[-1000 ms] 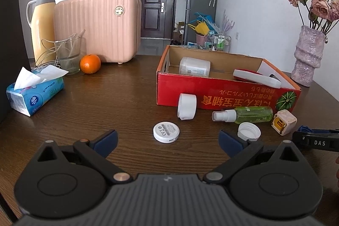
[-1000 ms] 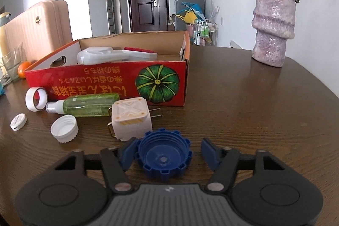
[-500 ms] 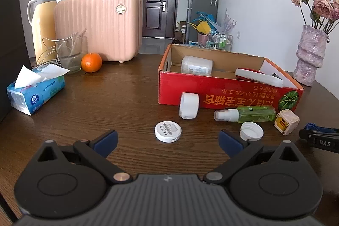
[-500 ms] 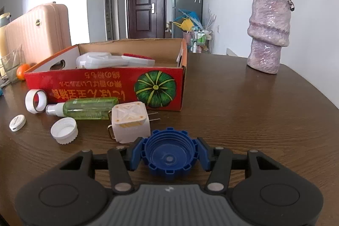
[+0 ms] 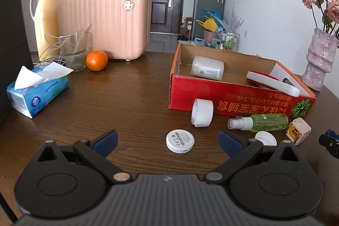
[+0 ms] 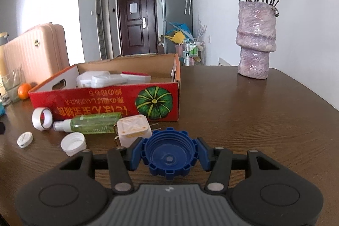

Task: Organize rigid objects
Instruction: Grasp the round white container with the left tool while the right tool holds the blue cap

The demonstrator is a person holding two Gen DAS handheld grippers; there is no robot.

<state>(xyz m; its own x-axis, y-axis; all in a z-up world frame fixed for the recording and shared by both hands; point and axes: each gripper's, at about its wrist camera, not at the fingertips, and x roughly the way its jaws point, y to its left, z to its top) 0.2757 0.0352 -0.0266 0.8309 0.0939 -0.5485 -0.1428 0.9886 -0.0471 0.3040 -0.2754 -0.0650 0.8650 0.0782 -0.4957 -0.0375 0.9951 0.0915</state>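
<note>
My right gripper (image 6: 169, 157) is shut on a blue ridged cap (image 6: 169, 159) and holds it a little above the table. The red cardboard box (image 6: 106, 99) stands ahead of it with a white container and a red-and-white item inside. Before the box lie a tape roll (image 6: 42, 119), a green spray bottle (image 6: 89, 122), a white plug cube (image 6: 134, 130), a white lid (image 6: 73, 143) and a white disc (image 6: 25, 139). My left gripper (image 5: 167, 140) is open and empty, with the white disc (image 5: 180, 141) between its fingers' line and the box (image 5: 233, 103).
A pink vase with dried roses (image 6: 256, 43) stands at the back right. A tissue pack (image 5: 38, 94), an orange (image 5: 96, 60), a glass (image 5: 74, 52), a yellow thermos (image 5: 45, 18) and a pink case (image 5: 103, 22) stand at the left and back.
My right gripper has closed on the blue cap and lifted it off the table. My left gripper has risen slightly and stays open.
</note>
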